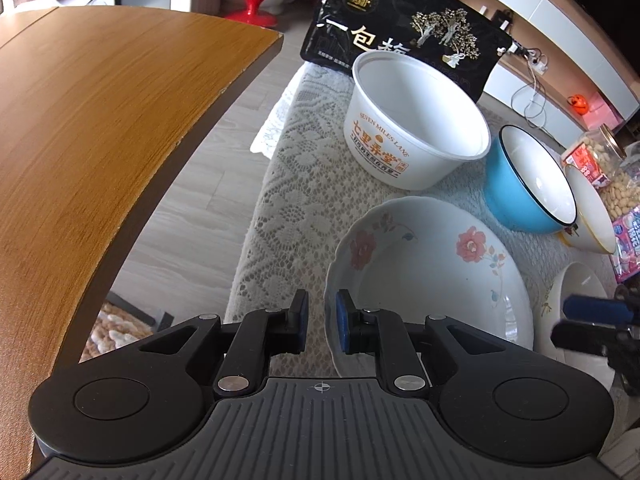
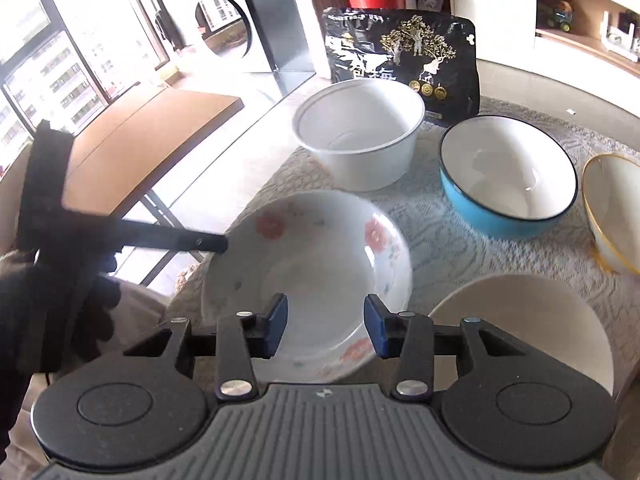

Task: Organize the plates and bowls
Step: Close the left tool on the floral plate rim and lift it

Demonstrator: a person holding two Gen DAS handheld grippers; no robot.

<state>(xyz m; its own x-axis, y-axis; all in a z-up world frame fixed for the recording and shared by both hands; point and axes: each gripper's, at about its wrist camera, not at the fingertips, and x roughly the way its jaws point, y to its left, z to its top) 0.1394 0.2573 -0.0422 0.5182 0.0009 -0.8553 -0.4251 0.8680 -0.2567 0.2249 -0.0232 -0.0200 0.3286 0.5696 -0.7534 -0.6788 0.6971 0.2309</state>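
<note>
Your left tongs (image 1: 322,322) are clamped on the near rim of the floral plate (image 1: 432,264), one blue pad inside the scalloped edge and one outside. Your right tongs (image 2: 326,326) stand partly apart above that same plate, with nothing pressed between the pads.

The plate is white and deep, with a wavy rim and pink flowers with small green and blue leaves painted round its inner wall. It sits on the lace-covered worktop (image 1: 296,208), at its near left edge.

Beyond it stands a white plastic tub (image 1: 416,120) with orange lettering, then a blue bowl (image 1: 528,184) with a white inside and dark rim, and a gold-rimmed bowl (image 1: 588,212) tilted on its side. A plain cream bowl (image 2: 520,320) lies just right of the plate.

The left view alone shows the tub's printed side, a jar of peanuts (image 1: 604,168) and the wooden table (image 1: 100,140) close by. The right view alone shows your gloved left hand (image 2: 60,300) on its handle and the open insides of all the bowls.
</note>
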